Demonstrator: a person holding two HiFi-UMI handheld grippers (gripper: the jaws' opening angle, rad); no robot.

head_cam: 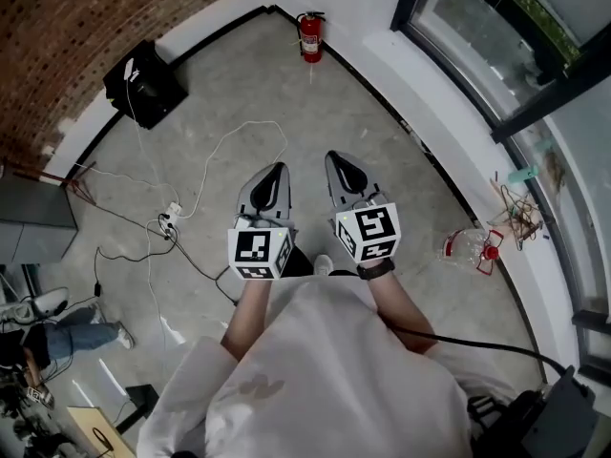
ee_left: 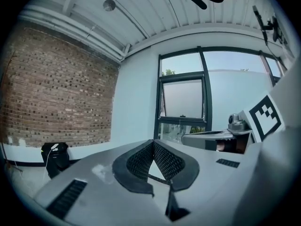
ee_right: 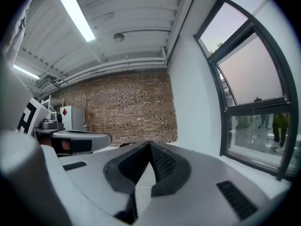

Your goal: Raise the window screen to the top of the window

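You are at the approach step: your left claw [head_cam: 275, 175] and right claw [head_cam: 339, 163] are closed and empty, the window screen [ee_left: 183, 98] is well ahead of the left claw, so next reach its bottom edge.

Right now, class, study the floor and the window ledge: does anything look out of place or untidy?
Yes. Loose cables sprawl across the concrete floor around a power strip, a likely trip hazard. A crumpled clear plastic bag lies at the foot of the window wall, and a tangle of thin wires sits on the ledge.
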